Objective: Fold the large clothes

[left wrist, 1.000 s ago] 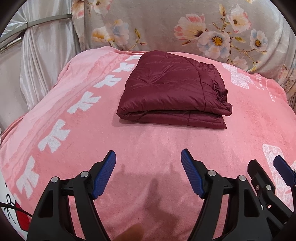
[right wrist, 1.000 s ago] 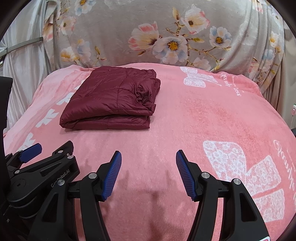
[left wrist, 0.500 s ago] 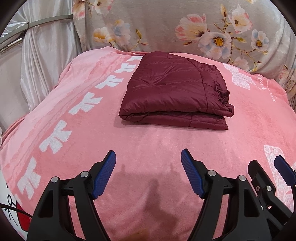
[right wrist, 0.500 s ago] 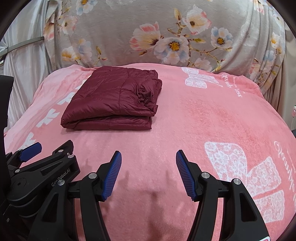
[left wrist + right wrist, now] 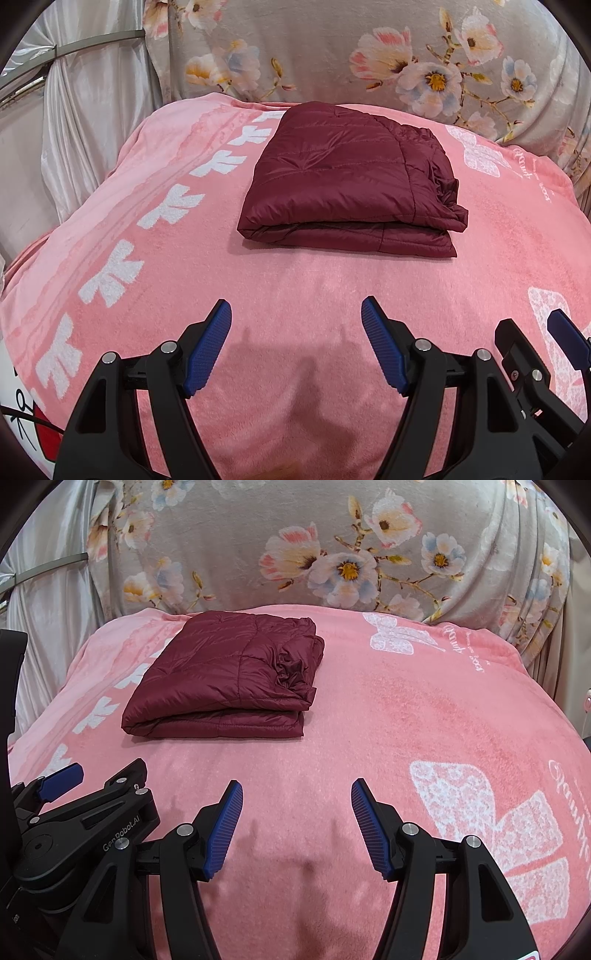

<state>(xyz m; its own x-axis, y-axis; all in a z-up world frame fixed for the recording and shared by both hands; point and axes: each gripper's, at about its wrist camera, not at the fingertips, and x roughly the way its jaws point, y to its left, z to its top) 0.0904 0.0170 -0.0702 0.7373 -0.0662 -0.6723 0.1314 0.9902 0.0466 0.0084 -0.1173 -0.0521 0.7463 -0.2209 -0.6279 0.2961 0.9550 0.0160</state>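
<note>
- A white curtain (image 5: 74,122) is hanging at the far left, beside the bed.
- A pink blanket (image 5: 295,288) with white bow prints is covering the bed; a grey floral cloth (image 5: 332,554) is draping behind it.
- The left gripper (image 5: 295,343) is hovering over the near blanket with its blue pads spread apart and nothing between them.
- A maroon quilted jacket (image 5: 343,177) is lying folded into a thick rectangle on the blanket's far part, well apart from both grippers, its crumpled edge facing right.
- The right gripper (image 5: 297,825) is hanging just beside the left one, jaws likewise standing apart and gripping nothing, only bare blanket showing between the pads.
- Large white butterfly prints (image 5: 491,834) are showing on the blanket's right side.
</note>
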